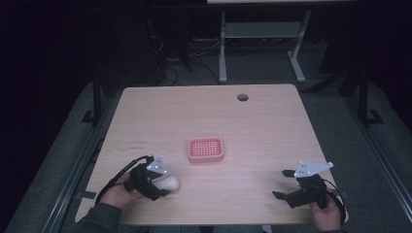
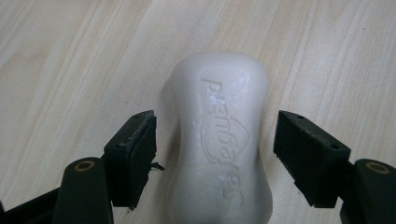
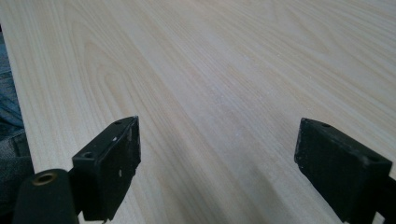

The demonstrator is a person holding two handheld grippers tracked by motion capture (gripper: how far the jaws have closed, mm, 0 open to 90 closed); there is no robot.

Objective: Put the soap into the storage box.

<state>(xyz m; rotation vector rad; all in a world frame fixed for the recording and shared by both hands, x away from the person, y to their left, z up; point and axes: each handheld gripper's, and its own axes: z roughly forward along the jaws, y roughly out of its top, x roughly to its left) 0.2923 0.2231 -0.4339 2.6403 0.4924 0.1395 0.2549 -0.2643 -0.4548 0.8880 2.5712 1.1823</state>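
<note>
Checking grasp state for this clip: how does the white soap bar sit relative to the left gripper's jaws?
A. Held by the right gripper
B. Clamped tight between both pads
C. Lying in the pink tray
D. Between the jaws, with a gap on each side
D: in the left gripper view the soap bar lies on the table between the left gripper jaws, with wood visible on both sides.

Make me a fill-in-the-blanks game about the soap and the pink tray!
1. The white soap bar lies between the pads of the ____ tool.
2. The pink tray holds ____.
3. The soap rests on the wooden ____.
4. The right tool has ____ between its pads.

Missing words: left; nothing; table; nothing
</note>
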